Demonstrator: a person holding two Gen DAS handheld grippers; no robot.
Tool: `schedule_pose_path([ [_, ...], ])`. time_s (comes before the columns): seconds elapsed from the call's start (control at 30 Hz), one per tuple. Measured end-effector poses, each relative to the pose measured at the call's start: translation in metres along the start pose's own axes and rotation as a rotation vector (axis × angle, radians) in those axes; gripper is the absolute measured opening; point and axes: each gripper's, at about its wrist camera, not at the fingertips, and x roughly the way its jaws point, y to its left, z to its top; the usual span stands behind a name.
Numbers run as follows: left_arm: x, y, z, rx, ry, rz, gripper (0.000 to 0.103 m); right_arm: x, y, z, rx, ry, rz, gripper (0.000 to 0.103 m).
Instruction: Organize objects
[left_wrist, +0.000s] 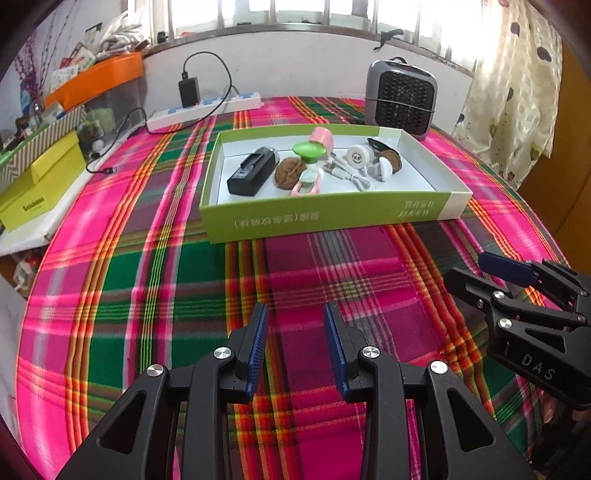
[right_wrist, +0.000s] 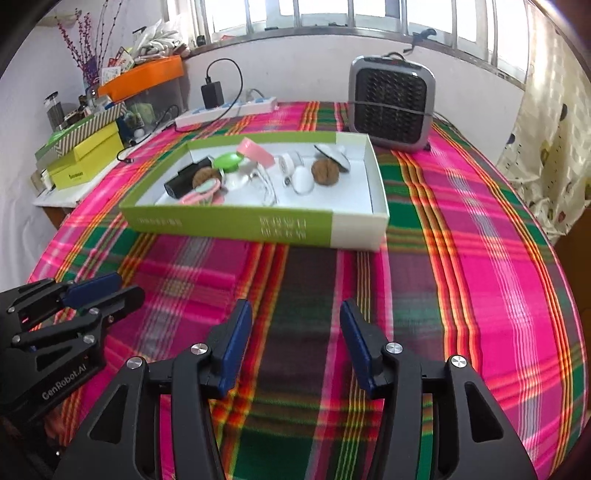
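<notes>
Lying in the shallow green box (left_wrist: 325, 216) at the far middle of the counter (left_wrist: 184, 280), the light, rigid walnuts (left_wrist: 289, 173) are best taken across their rough sides, while both left gripper (left_wrist: 297, 345) and right gripper (right_wrist: 295, 345) are held empty, fingers apart.

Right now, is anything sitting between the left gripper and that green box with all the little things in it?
Nothing visible. Only bare plaid cloth lies between the open left gripper and the near wall of the green box. The right gripper hovers off to its right, outside that path.
</notes>
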Motion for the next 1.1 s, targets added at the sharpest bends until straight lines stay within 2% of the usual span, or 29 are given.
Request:
schedule_pose_path([
  [0.37, -0.002, -0.004, -0.008, -0.002, -0.005, 0.012, 0.030, -0.004, -0.001, -0.014, 0.005, 0.011, -0.025, 0.051],
  [0.47, -0.003, -0.005, -0.010, -0.010, -0.011, 0.022, 0.031, -0.006, -0.001, -0.016, 0.002, 0.011, -0.028, 0.055],
  [0.6, -0.003, -0.008, -0.012, -0.001, -0.026, 0.039, 0.032, -0.006, 0.003, -0.018, -0.013, 0.004, -0.070, 0.057],
  [1.1, -0.004, -0.009, -0.015, -0.004, -0.041, 0.042, 0.032, -0.009, 0.003, -0.024, -0.003, -0.010, -0.082, 0.061],
])
